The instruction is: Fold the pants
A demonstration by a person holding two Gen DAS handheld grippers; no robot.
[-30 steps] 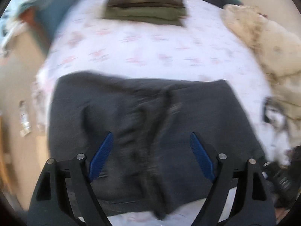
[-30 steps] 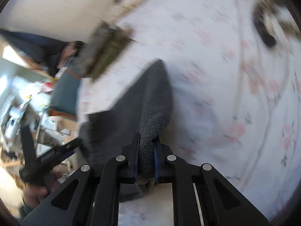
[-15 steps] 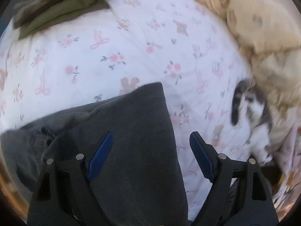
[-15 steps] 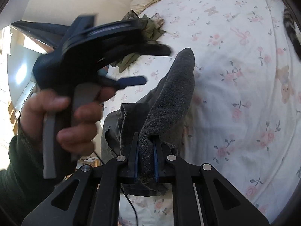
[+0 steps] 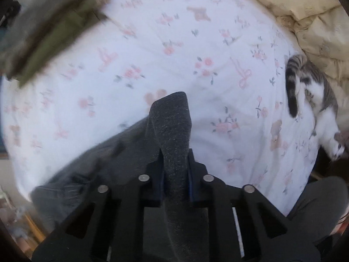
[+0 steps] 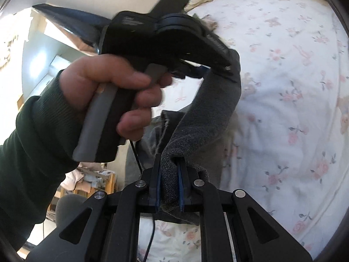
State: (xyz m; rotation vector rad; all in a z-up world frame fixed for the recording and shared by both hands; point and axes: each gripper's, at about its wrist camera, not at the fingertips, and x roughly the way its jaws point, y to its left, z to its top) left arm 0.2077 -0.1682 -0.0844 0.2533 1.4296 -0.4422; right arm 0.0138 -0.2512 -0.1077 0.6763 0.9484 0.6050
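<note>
1. Pants (image 5: 172,135) of dark grey knit lay partly on the floral bedsheet (image 5: 218,43) and were partly lifted off it, with both tongs clenched on the cloth.
2. In the left wrist view, the left gripper (image 5: 175,170) had its jaws pinched tight on a thick fold of the pants; that fold ran straight forward along the fingers and ended in a blunt, squared tip pointing up the bed.
3. The rest of the garment trailed down and to the left from that fold, toward the near left edge of the mattress.
4. In the right wrist view, the right gripper (image 6: 170,185) was likewise clamped on a bunched fold of the pants (image 6: 209,113); from there the cloth rose as a band, long axis slanting up and to the right, to the left gripper (image 6: 218,65), held in the person's left hand (image 6: 113,91).
5. The two grippers were near each other, joined by that short arched stretch of fabric.
6. Ahead and to the right of the pants, the sheet lay open.
7. A stack of folded olive clothes (image 5: 48,30) sat well apart at the upper left, blurred.
8. A tabby-and-white cat (image 5: 314,100) lay at the right edge beside a cream quilt (image 5: 309,17), well apart from the pants.
</note>
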